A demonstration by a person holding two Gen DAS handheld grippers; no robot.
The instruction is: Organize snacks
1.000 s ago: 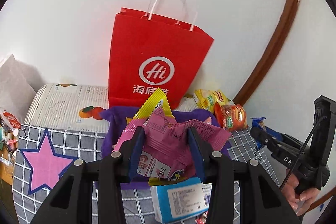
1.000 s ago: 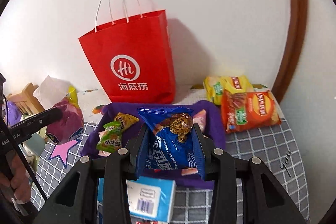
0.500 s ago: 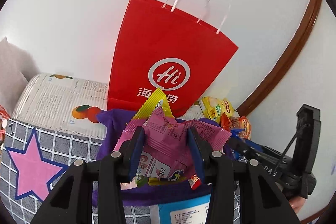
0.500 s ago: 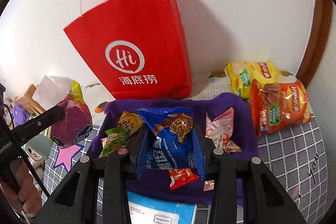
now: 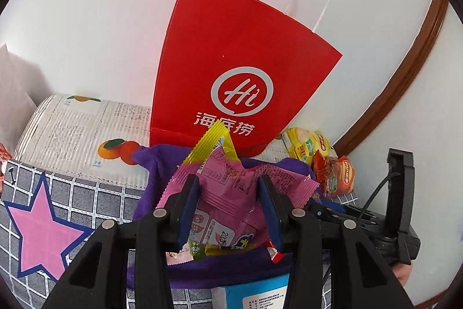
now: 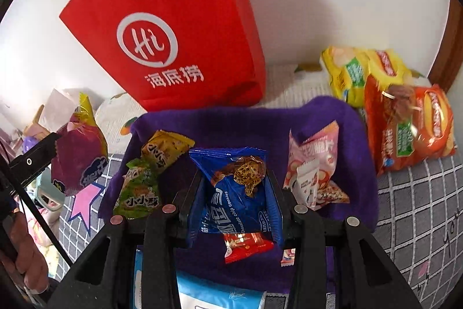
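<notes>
My left gripper (image 5: 228, 193) is shut on a pink snack packet with a yellow top (image 5: 228, 187), held above the purple cloth basket (image 5: 150, 164). It also shows in the right wrist view (image 6: 78, 158). My right gripper (image 6: 235, 190) is shut on a blue chocolate chip cookie packet (image 6: 237, 193), held over the purple basket (image 6: 347, 118). In the basket lie green and yellow packets (image 6: 141, 187), a pink-white packet (image 6: 312, 173) and a small red one (image 6: 246, 245). A red paper bag (image 6: 173, 28) stands upright behind the basket, also in the left wrist view (image 5: 240, 71).
Yellow and orange chip bags (image 6: 405, 118) lie to the right of the basket near a brown door frame (image 5: 405, 71). A light blue box (image 6: 217, 294) sits in front of the basket. The surface is a grey checked cloth with a pink star (image 5: 43, 228). Clutter lies far left.
Both grippers have moved forward and closer to the red bag and basket, each still holding its packet. The bag looms larger and the basket's contents show more fully in the right view.
</notes>
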